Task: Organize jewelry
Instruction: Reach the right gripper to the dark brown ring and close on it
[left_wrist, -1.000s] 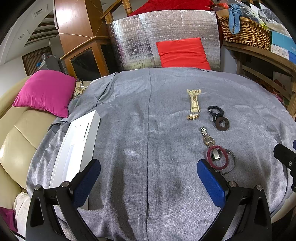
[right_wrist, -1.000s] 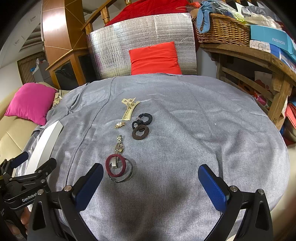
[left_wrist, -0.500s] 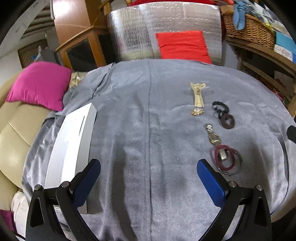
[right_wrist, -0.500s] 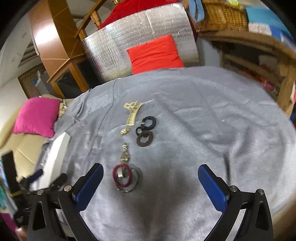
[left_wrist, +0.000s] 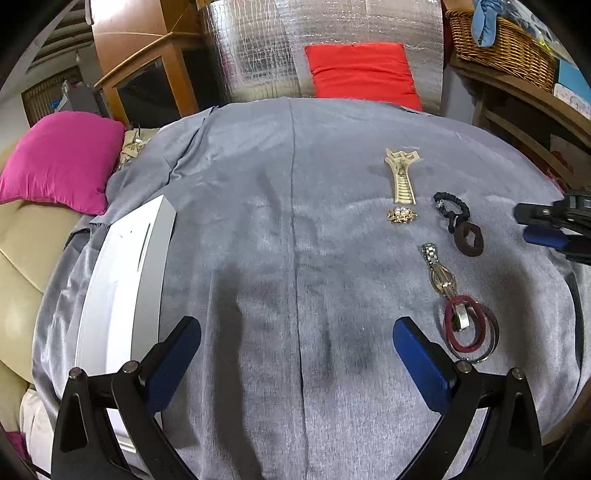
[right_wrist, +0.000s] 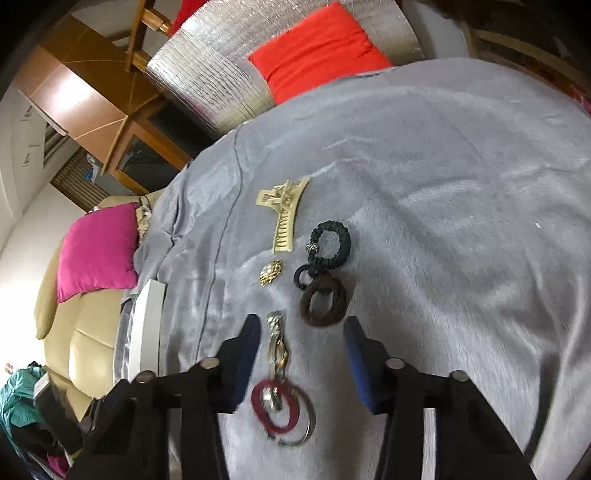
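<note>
Jewelry lies in a row on the grey cloth (left_wrist: 295, 221): a gold hair claw (left_wrist: 400, 177), a gold brooch (left_wrist: 402, 215), a black scrunchie (left_wrist: 452, 208), a brown hair tie (left_wrist: 469, 240), a metal watch (left_wrist: 441, 273), and a red hair tie (left_wrist: 463, 325) on a silver bangle (left_wrist: 489, 343). My left gripper (left_wrist: 295, 339) hangs open over bare cloth, left of the red tie. My right gripper (right_wrist: 301, 328) hovers tilted over the watch (right_wrist: 277, 343), just below the brown tie (right_wrist: 323, 302). Its jaws are closing, and the pads touch nothing.
A flat white box (left_wrist: 125, 280) lies on the cloth's left side beside a beige sofa and a pink cushion (left_wrist: 59, 162). A red cushion (left_wrist: 362, 70) leans on silver foil at the back. A wicker basket (left_wrist: 502, 40) sits on a wooden shelf at the right.
My right gripper has come forward and down over the jewelry row, rolled sideways, and its jaws have narrowed from wide. It now shows at the left view's right edge. The left gripper has drifted forward slightly.
</note>
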